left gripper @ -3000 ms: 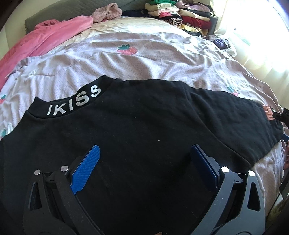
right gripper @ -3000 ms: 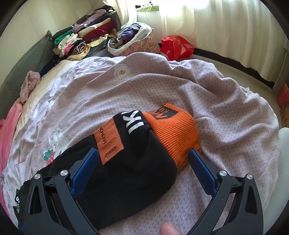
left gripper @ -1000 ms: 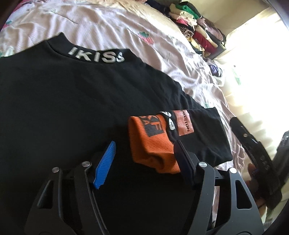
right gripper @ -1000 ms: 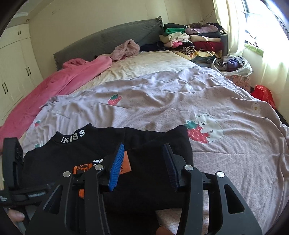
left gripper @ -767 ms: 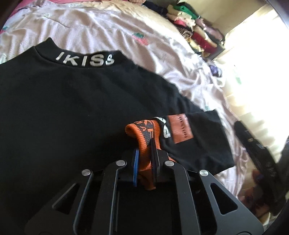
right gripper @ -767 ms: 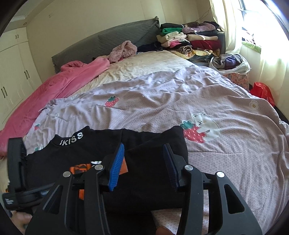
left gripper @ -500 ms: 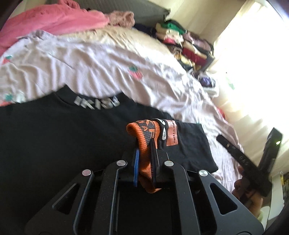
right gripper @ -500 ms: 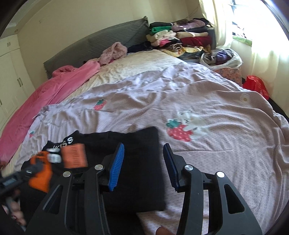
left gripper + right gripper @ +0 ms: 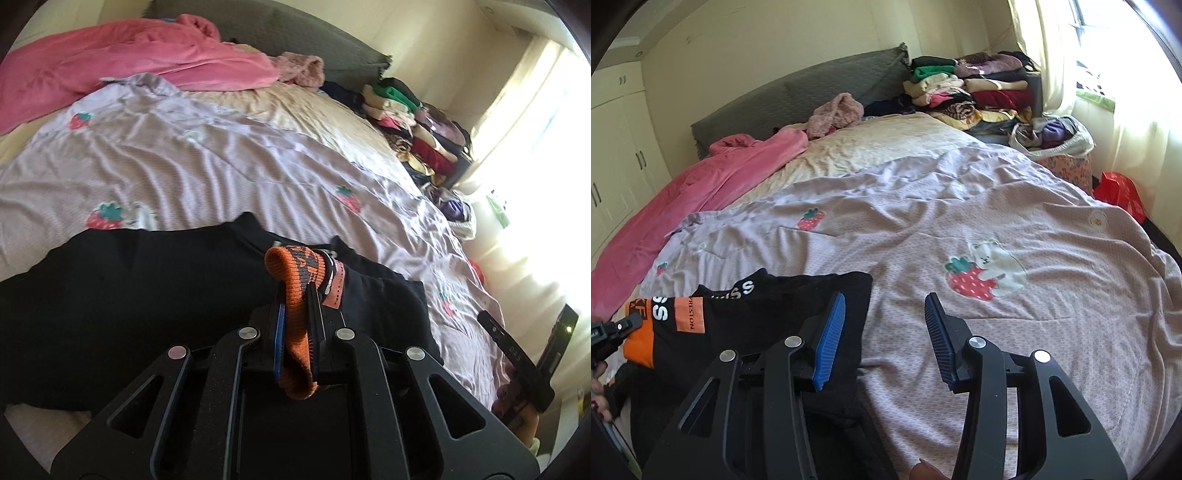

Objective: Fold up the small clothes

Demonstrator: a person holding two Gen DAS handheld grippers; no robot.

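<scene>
A black sweatshirt (image 9: 140, 291) with a white-lettered collar lies on the lilac bedspread (image 9: 221, 177). My left gripper (image 9: 297, 295) is shut on its orange ribbed sleeve cuff (image 9: 295, 273) and holds the sleeve lifted over the shirt's body. In the right wrist view the shirt (image 9: 764, 332) lies at lower left, with the cuff (image 9: 641, 332) pinched by the left gripper at the far left. My right gripper (image 9: 884, 302) is open and empty, above the shirt's right edge and the bedspread (image 9: 960, 221).
A pink blanket (image 9: 694, 199) lies along the bed's far left. A stack of folded clothes (image 9: 967, 85) stands at the head of the bed by the window. A bag of clothes (image 9: 1052, 136) and a red bag (image 9: 1119, 192) sit beside the bed.
My left gripper closed on the orange cuff, then lifted it and carried the sleeve across the shirt. My right gripper stayed open and drifted slightly right.
</scene>
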